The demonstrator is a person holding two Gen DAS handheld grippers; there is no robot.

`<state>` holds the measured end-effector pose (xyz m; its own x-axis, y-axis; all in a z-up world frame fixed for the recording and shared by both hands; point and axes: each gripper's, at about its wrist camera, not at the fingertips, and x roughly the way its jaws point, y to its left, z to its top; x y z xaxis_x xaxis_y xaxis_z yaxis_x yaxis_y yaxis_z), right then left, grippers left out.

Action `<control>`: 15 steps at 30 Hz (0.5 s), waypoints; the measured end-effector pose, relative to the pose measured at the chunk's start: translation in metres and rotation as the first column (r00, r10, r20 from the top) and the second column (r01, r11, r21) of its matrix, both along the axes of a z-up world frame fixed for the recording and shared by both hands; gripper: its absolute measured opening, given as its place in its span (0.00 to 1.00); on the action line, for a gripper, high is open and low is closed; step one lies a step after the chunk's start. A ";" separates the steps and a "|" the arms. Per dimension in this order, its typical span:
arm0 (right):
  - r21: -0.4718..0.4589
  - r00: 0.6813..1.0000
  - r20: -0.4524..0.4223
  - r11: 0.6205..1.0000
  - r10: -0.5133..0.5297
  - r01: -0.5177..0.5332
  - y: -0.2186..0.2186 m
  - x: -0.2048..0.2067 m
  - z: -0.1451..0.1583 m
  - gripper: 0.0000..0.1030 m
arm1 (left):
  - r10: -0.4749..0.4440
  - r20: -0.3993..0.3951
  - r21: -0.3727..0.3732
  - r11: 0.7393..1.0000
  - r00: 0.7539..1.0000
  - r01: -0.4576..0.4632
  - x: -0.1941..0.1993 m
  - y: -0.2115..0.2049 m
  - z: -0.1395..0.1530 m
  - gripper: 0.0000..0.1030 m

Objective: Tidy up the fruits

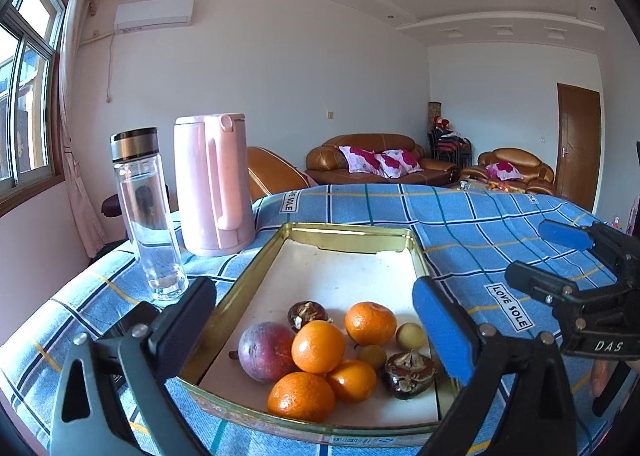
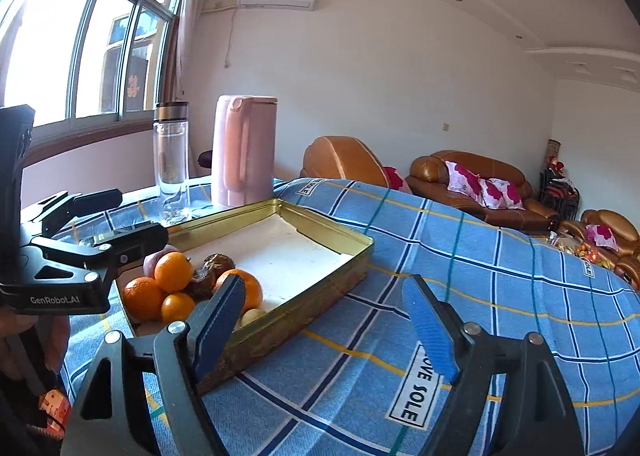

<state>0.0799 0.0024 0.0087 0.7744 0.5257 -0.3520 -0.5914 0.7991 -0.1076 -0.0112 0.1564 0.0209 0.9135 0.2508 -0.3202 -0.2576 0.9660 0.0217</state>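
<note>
A gold metal tray [image 1: 256, 260] lies on the blue checked cloth. In its near end sit several oranges [image 1: 318, 346], a purple passion fruit [image 1: 266, 350], two brown wrinkled fruits [image 1: 408, 374] and two small yellowish fruits [image 1: 410, 336]. My left gripper [image 1: 316, 330] is open and empty, its jaws straddling the tray's near end above the fruit. My right gripper [image 2: 328, 330] is open and empty, to the right of the tray [image 2: 328, 268] over the cloth. It also shows in the left wrist view [image 1: 548, 256]. The fruit pile [image 2: 172, 272] shows in the right wrist view.
A clear glass bottle [image 1: 146, 212] with a steel lid and a pink kettle [image 1: 212, 184] stand at the far left of the table, just beyond the tray. The table drops off beyond them. Brown sofas [image 1: 380, 160] stand across the room.
</note>
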 end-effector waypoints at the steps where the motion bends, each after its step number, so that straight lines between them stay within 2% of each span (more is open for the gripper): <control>1: 0.006 1.000 0.004 1.000 -0.017 0.017 -0.004 0.000 0.002 0.81 | -0.001 0.007 -0.001 1.000 1.000 0.001 -0.001 -0.001 0.002 0.99; 7: 0.059 0.998 0.014 0.997 -0.055 0.054 -0.027 -0.005 0.012 0.85 | -0.011 0.024 -0.003 1.000 1.000 0.011 -0.004 -0.008 0.008 1.00; 15: 0.070 0.997 0.032 0.995 -0.071 0.069 -0.039 -0.013 0.014 0.86 | -0.032 0.030 0.012 0.999 0.999 0.032 -0.004 -0.023 0.012 1.00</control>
<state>0.0667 -0.0368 0.0232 0.8214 0.4916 -0.2891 -0.5304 0.8448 -0.0707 -0.0150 0.1333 0.0328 0.9303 0.2246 -0.2899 -0.2270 0.9736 0.0259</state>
